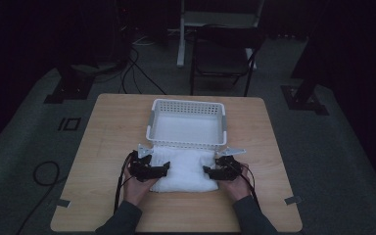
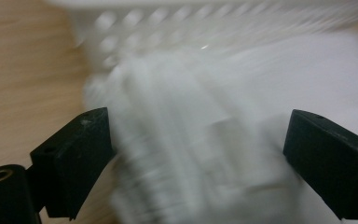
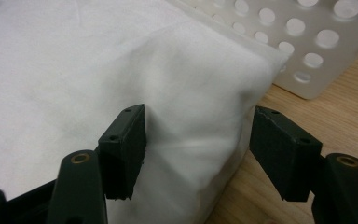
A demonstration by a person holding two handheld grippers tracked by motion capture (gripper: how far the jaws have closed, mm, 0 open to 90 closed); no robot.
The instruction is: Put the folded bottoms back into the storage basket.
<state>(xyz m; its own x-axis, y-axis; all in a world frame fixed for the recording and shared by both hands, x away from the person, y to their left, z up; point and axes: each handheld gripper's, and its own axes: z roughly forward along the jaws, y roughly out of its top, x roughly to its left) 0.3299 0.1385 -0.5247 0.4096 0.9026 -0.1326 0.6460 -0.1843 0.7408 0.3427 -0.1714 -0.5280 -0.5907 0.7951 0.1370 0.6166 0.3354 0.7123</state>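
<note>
Dim room, dark floor with cables, a chair (image 1: pixel 223 56) well beyond the table (image 1: pixel 107 127), the pale wooden top lit at centre. On it sits a white perforated basket (image 1: pixel 187 123), directly ahead of both tools. Just this side of it, touching or nearly touching its near wall, lies a folded white cloth (image 1: pixel 186 169), long axis running side to side between the two hands.

The left gripper (image 1: pixel 165 168) is at the cloth's left end, jaws spread wide either side of the bundle; its own view is blurred, so I cannot tell whether they touch the fabric. The right gripper (image 1: pixel 206 170) is at the right end, jaws also wide, straddling the corner edge: one jaw over the cloth, the other out over bare wood.

Both hands look equally near. My read: close on both ends, then lift forward into the basket. Soft cloth may sag between them.
</note>
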